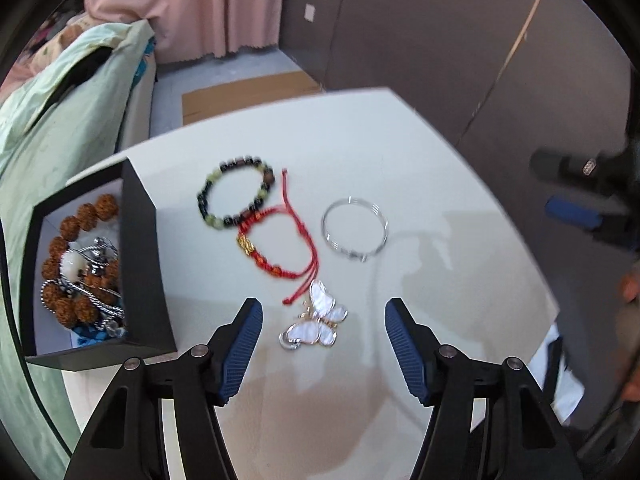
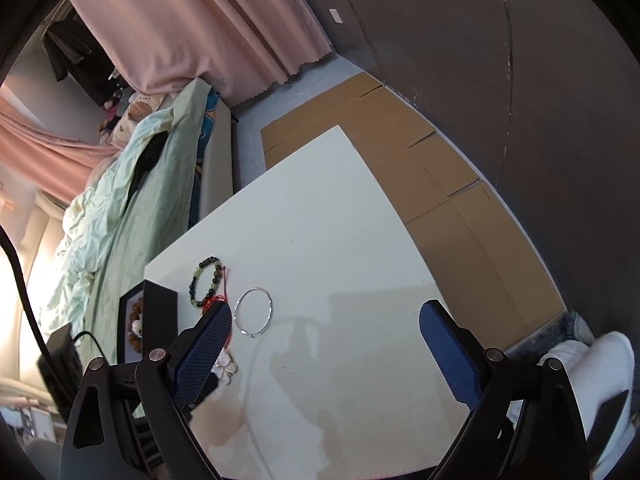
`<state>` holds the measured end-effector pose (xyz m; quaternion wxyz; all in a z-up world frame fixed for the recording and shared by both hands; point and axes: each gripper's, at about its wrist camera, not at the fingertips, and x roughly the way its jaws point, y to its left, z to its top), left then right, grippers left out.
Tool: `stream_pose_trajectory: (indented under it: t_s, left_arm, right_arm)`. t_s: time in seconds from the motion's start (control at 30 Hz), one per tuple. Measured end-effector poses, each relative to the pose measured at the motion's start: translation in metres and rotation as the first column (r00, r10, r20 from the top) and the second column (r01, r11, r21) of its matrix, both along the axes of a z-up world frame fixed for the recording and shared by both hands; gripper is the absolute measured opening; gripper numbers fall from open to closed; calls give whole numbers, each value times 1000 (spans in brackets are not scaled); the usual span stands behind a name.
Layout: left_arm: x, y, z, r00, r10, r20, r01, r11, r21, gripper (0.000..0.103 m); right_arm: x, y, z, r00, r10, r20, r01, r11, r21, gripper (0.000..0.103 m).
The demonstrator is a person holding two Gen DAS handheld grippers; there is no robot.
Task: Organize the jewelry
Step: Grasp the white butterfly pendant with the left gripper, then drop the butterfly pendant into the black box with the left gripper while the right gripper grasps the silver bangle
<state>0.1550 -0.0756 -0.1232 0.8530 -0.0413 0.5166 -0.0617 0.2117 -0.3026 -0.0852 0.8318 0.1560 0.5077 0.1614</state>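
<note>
Left gripper [image 1: 324, 344] is hanging over the butterfly pendant [image 1: 318, 320], jaws standing apart with the pendant between them and neither pad touching it, nothing held. Pendant is lying flat on the white table [image 1: 440, 208], just beside the tail of the red cord bracelet [image 1: 276, 248], whose loose end is sitting right at the wing. To do this pick well: be centring the pads on the wings, not the small ring at the lower end, and be keeping the left pad clear of the red cord so it isn't dragged along. It's thin and flat, so the pads likely need to be coming right down to the tabletop before closing; a high pinch would probably slip off. Beaded bracelet [image 1: 236, 196] and silver bangle [image 1: 355, 226] are lying further out, well clear. Black box [image 1: 140, 264] at the left, already holding beads and chain, is the likely drop target. Right gripper [image 2: 326, 348] is hovering wide and empty over bare table.
</note>
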Motion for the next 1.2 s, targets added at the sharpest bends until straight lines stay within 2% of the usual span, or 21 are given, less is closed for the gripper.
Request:
stream_pose_trajectory:
  t_s: [0.2, 0.33, 0.37, 0.43, 0.5, 0.67, 0.73, 0.87, 1.2]
  left_arm:
    - [0, 0, -18, 1000, 3, -30, -2, 999, 37, 65]
    - [1, -9, -21, 999, -32, 13, 31, 993, 111, 64]
    - [1, -9, -21, 999, -35, 19, 32, 992, 120, 61]
    - [0, -8, -19, 999, -36, 22, 33, 991, 130, 40]
    - [-1, -5, -17, 999, -46, 15, 44, 990, 132, 30]
    - [1, 5, -12, 999, -43, 12, 42, 994, 98, 23]
    - [5, 7, -10, 999, -32, 21, 31, 996, 88, 13]
    - [6, 14, -3, 999, -7, 32, 5, 998, 58, 12]
    - [7, 36, 21, 996, 50, 79, -44, 996, -72, 12]
  right_arm:
    - [-3, -3, -2, 1000, 6, -13, -6, 1000, 8, 96]
    - [-4, -3, -3, 1000, 12, -13, -12, 1000, 4, 96]
    - [-4, -3, -3, 1000, 13, -14, -13, 1000, 1, 96]
    - [-4, -3, -4, 1000, 18, -14, -18, 1000, -4, 96]
    - [-4, -3, -4, 1000, 17, -13, -17, 1000, -12, 96]
    - [-3, 2, -5, 1000, 22, -14, -22, 999, -25, 96]
    - [-3, 7, -6, 999, 33, -14, -33, 999, -30, 96]
    - [-3, 13, -8, 999, 51, -16, -51, 998, -38, 96]
    - [1, 28, -13, 997, 73, -38, -75, 996, -40, 96]
